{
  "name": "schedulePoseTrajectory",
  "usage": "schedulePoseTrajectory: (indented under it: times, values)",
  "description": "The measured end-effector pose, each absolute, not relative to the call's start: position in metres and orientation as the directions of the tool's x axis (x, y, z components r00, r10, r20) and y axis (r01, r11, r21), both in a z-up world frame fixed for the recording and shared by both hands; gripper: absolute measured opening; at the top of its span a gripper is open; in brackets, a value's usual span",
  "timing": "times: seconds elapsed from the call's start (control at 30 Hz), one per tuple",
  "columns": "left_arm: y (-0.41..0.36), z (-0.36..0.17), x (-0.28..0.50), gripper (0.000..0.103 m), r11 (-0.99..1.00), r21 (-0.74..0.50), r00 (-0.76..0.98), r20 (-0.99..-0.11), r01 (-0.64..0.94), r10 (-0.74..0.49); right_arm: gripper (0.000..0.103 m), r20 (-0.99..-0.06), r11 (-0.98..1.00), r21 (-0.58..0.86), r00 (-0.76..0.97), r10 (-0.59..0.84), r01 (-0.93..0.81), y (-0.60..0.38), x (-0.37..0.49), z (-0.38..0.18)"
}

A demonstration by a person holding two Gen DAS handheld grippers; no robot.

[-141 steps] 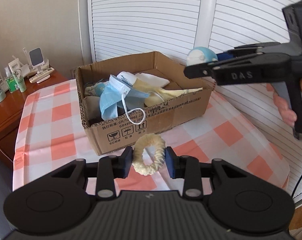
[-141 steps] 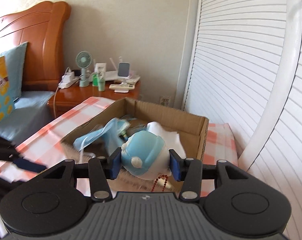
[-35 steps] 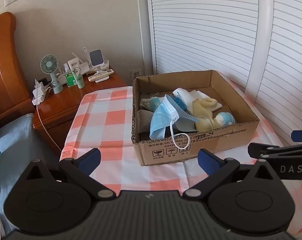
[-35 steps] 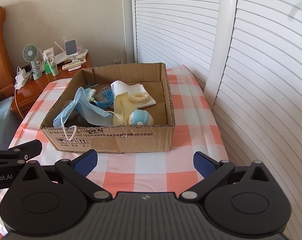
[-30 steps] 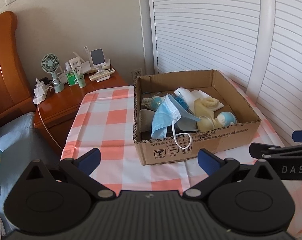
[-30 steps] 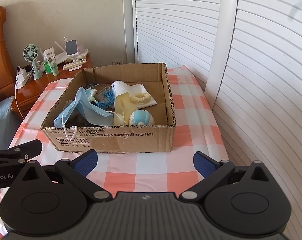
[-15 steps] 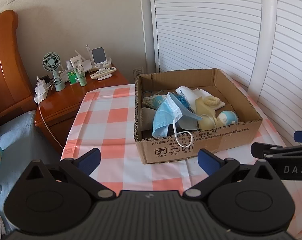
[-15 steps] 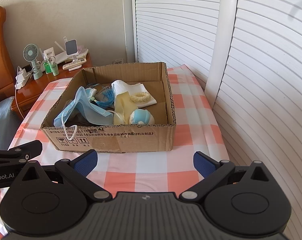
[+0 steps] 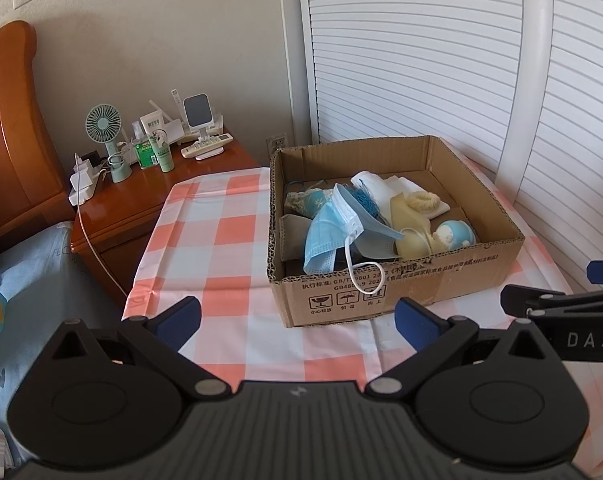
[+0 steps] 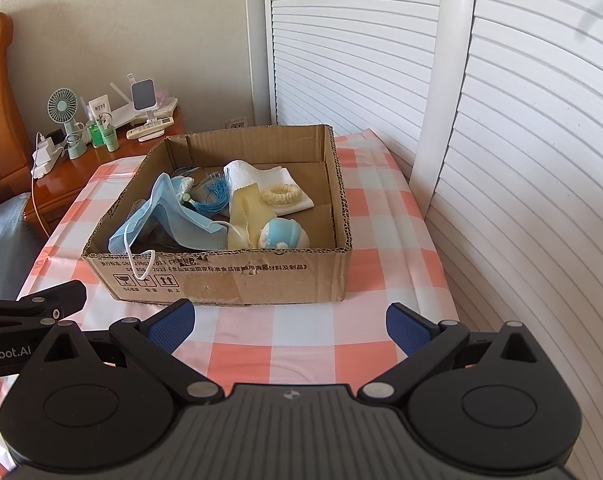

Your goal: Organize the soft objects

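A cardboard box [image 9: 397,284] [image 10: 229,276] stands on the checked tablecloth. In it lie a blue face mask [image 9: 333,232] [image 10: 169,216], a cream scrunchie [image 9: 423,201] [image 10: 280,195], a light blue plush toy [image 9: 455,234] [image 10: 282,234], a cream cloth [image 9: 407,216] [image 10: 243,208] and a white cloth [image 10: 277,178]. My left gripper [image 9: 297,316] is open and empty, held back in front of the box. My right gripper [image 10: 287,322] is open and empty, also in front of the box.
A wooden nightstand [image 9: 141,196] at the far left holds a small fan [image 9: 103,124], bottles and a phone stand. White louvred doors [image 10: 501,120] stand right behind the table. A bed with blue bedding [image 9: 21,288] lies at the left.
Since several seconds ago both grippers let go of the scrunchie and the plush toy, which now lie in the box. Over the last second both grippers stay open and drift back slightly.
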State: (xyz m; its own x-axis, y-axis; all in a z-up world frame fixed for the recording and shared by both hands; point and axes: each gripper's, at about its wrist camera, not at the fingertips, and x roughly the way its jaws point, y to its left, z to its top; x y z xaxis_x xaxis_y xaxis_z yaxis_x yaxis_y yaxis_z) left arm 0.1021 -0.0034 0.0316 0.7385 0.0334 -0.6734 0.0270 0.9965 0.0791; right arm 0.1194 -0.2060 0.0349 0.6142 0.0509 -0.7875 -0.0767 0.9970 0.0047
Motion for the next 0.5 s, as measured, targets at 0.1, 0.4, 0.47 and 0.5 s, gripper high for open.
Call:
schedulePoseTrajectory:
  times: [0.1,0.4,0.47,0.5]
  values:
    - [-0.0036,0.0318,0.1023,0.102,0.996,0.079,0.739,-0.673,0.027,0.033,0.103,-0.787,0.997,0.004,0.615,0.051,-0.077,-0.2055,0.1193,0.035]
    - [-0.0034,0.0318,0.1015,0.102,0.997,0.078,0.738,-0.674,0.023,0.036,0.103,-0.786,0.997,0.004,0.616,0.052,-0.079,-0.2053,0.1184,0.036]
    - [-0.0034,0.0318,0.1015,0.102,0.997,0.079,0.738,-0.674,0.024,0.036,0.103,-0.786,0.997,0.004,0.616,0.052,-0.079,-0.2052,0.1185,0.036]
    - [-0.0034,0.0318,0.1017,0.102,0.997,0.08,0.738,-0.674,0.024,0.036,0.103,-0.786,0.997,0.003,0.616,0.051,-0.078,-0.205,0.1184,0.036]
